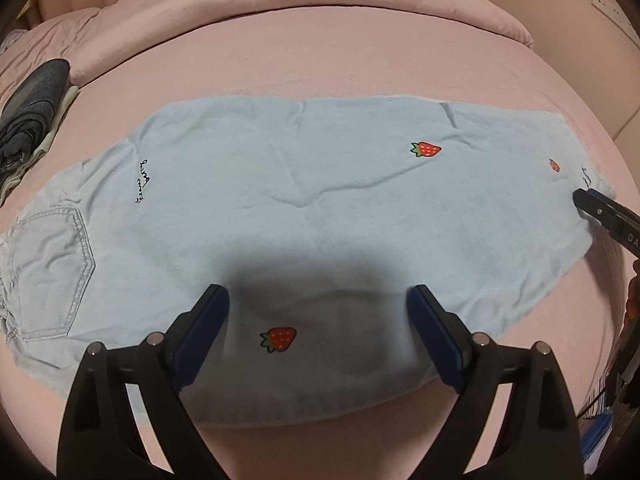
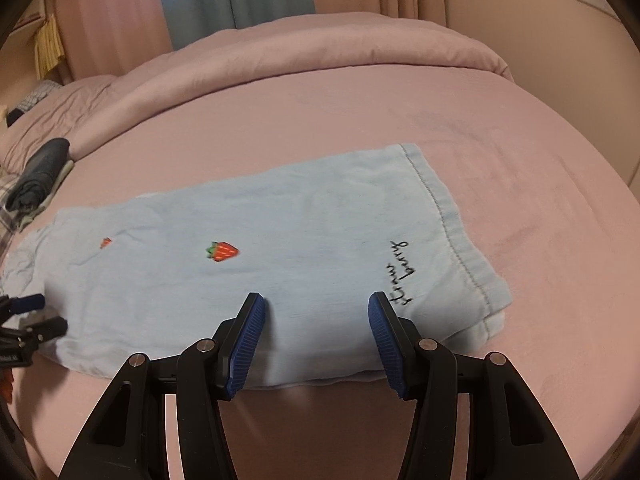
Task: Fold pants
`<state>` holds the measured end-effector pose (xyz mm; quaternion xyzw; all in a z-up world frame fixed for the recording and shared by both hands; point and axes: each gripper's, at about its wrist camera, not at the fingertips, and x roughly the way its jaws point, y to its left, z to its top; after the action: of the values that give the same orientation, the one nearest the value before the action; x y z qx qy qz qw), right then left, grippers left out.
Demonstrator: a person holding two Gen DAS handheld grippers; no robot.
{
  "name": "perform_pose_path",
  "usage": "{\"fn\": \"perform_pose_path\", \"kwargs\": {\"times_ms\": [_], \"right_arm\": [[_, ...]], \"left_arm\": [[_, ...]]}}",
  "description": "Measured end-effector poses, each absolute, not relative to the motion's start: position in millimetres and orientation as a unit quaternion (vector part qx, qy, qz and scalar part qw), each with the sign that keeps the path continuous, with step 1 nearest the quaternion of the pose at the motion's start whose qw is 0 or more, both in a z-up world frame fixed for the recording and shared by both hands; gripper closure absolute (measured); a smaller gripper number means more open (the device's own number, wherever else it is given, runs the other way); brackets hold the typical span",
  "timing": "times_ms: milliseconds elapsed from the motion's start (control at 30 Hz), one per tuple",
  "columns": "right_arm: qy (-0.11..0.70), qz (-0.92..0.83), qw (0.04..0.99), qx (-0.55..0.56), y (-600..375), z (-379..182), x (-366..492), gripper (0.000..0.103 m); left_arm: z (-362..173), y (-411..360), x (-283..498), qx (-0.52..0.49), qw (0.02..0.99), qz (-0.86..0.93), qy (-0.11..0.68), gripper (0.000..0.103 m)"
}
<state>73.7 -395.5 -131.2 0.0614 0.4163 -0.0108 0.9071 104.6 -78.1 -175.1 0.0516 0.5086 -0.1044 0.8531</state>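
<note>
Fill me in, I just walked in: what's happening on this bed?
A person with a handheld gripper in each hand is folding light blue strawberry-print pants, lying flat lengthwise on the pink bedsheet. The left gripper and right gripper both hover open over the near edge, gripping nothing.

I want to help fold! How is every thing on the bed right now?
Blue pants: lying flat, legs doubled lengthwise, not yet folded short.
Left gripper: open above the pants, holding nothing.
Right gripper: open near the hem, holding nothing.
Dark clothes: folded in a pile, off to the side.
Pink quilt: rolled back.
</note>
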Motion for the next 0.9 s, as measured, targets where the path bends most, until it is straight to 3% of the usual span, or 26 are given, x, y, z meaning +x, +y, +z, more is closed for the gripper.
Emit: {"fn": "perform_pose_path", "kwargs": {"times_ms": [467,567,867,900], "right_arm": [[0.374,-0.032,0.884,0.279,-487.1,-119.3,9.6,0.048],[0.381,-0.001,0.856,0.351,-493.9,-137.8,8.4,0.048],[0.356,0.025,0.840,0.408,-483.1,-153.6,50.5,0.048],[0.355,0.024,0.840,0.409,-481.9,-154.9,56.2,0.052]], "left_arm": [[-144.4,-111.2,120.2,-0.016,0.859,-0.155,0.487,0.010],[-149.5,-123.1,126.1,-0.050,0.846,-0.181,0.499,0.010],[-169.6,-151.8,141.0,-0.110,0.815,-0.223,0.523,0.011],[-170.9,-151.3,142.3,-0.115,0.814,-0.224,0.524,0.011]]}}
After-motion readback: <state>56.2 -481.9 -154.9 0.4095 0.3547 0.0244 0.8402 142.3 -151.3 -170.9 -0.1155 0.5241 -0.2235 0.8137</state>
